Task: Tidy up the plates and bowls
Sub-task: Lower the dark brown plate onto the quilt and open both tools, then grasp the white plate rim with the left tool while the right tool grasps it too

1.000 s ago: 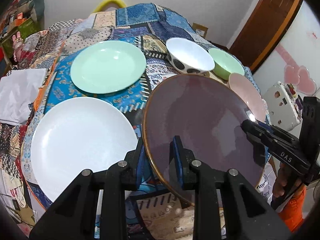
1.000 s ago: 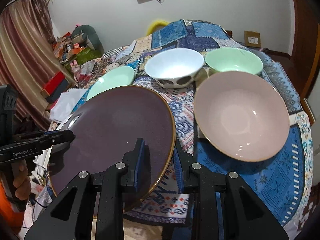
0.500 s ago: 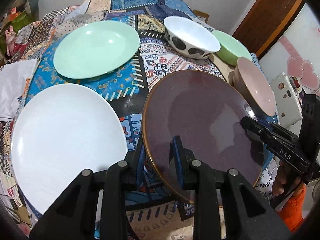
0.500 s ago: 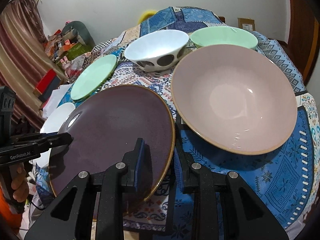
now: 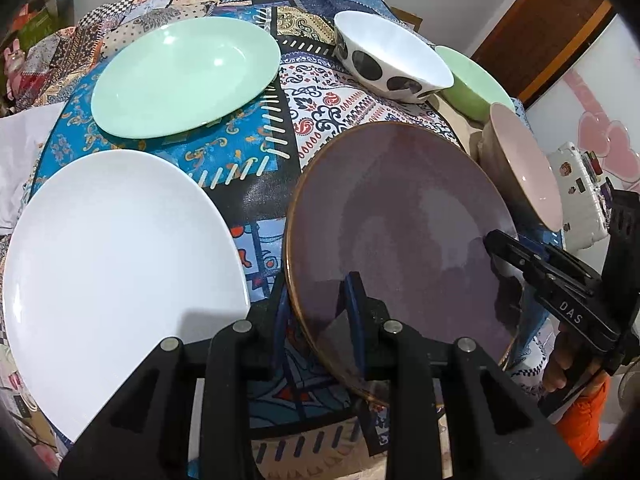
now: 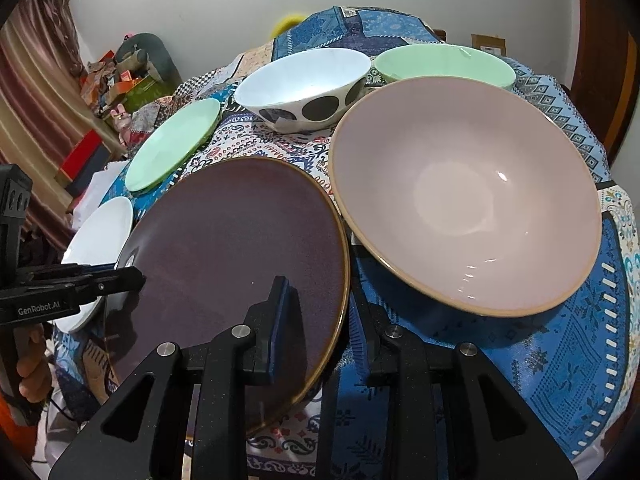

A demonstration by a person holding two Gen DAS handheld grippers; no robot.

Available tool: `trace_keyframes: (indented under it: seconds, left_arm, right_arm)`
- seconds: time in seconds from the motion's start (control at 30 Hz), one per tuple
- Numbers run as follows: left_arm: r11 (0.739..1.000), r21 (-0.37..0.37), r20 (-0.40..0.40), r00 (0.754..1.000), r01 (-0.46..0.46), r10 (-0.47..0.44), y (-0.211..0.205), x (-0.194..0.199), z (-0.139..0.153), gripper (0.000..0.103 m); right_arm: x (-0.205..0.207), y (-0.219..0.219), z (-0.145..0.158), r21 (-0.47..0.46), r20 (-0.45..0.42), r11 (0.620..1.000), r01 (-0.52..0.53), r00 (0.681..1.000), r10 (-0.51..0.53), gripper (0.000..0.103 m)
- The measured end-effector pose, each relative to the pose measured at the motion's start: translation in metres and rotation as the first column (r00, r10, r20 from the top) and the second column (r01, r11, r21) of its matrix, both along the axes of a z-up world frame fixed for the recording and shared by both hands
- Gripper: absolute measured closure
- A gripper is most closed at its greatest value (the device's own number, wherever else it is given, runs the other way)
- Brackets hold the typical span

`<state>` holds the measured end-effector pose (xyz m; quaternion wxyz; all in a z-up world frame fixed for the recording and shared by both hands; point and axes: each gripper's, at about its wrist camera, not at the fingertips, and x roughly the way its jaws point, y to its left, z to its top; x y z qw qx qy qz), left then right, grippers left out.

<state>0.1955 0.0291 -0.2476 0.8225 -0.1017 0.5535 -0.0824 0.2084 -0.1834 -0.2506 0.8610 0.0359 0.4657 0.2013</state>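
A dark purple plate (image 5: 400, 220) with a brown rim is held low over the patchwork tablecloth (image 5: 248, 152) by both grippers, at opposite edges. My left gripper (image 5: 316, 304) is shut on its near rim, and across the plate the right gripper (image 5: 494, 246) clamps the far edge. In the right wrist view the right gripper (image 6: 320, 300) pinches the purple plate (image 6: 240, 248) while the left gripper (image 6: 132, 276) bites its left rim. A white plate (image 5: 112, 248) lies just left of it, and a large pink bowl (image 6: 472, 192) just right.
A mint green plate (image 5: 184, 76) lies behind the white one. A white bowl with black spots (image 6: 304, 80) and a green bowl (image 6: 444, 64) stand at the back of the table. A person's hand (image 6: 32, 368) holds the left gripper's handle. Clutter lines the wall at left.
Both grippers have sunk with the purple plate toward the tablecloth. The white plate and the pink bowl now loom larger and nearer on either side.
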Motion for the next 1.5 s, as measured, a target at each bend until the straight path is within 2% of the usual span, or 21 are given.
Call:
trace_keyframes:
  seconds: [0.13,0.33,0.5,0.67,0.87,1.1,1.3,1.5]
  left_arm:
    - [1.0,0.026,0.025,1.0,-0.01,0.01,0.002,-0.005,0.007,0.076]
    - [0.997,0.065,0.079,0.996,-0.038,0.033,0.009,-0.019,0.025,0.067]
    - [0.994,0.089,0.149,0.988,-0.059,0.045,0.016,-0.035,0.048,0.053]
    - [0.987,0.13,0.236,0.97,-0.09,0.057,0.025,-0.054,0.073,0.04]
    - [0.975,0.153,0.283,0.953,-0.159,0.11,0.056,-0.073,0.096,0.033]
    - [0.951,0.196,0.273,0.945,-0.24,0.182,0.105,-0.09,0.098,0.033]
    - [0.928,0.214,0.209,0.942,-0.305,0.262,0.148,-0.1,0.077,0.033]
    - [0.923,0.196,0.143,0.941,-0.33,0.306,0.178,-0.104,0.052,0.033]
  right_arm:
    - [-0.006,0.0,0.005,-0.022,0.007,1.0,0.001,1.0,0.0,0.073]
    - [-0.015,-0.001,0.018,-0.01,0.037,1.0,0.008,0.999,-0.008,0.068]
    - [-0.022,0.005,0.038,0.019,0.08,1.0,-0.002,0.997,0.001,0.063]
    - [-0.029,0.023,0.057,0.033,0.135,0.999,-0.042,0.99,0.037,0.05]
    - [-0.031,0.052,0.07,0.046,0.175,0.994,-0.104,0.98,0.095,0.043]
    - [-0.027,0.089,0.069,0.031,0.182,0.983,-0.182,0.968,0.173,0.043]
    - [-0.02,0.121,0.06,0.013,0.161,0.971,-0.239,0.959,0.234,0.043]
    - [-0.013,0.152,0.046,-0.021,0.12,0.953,-0.303,0.945,0.304,0.043]
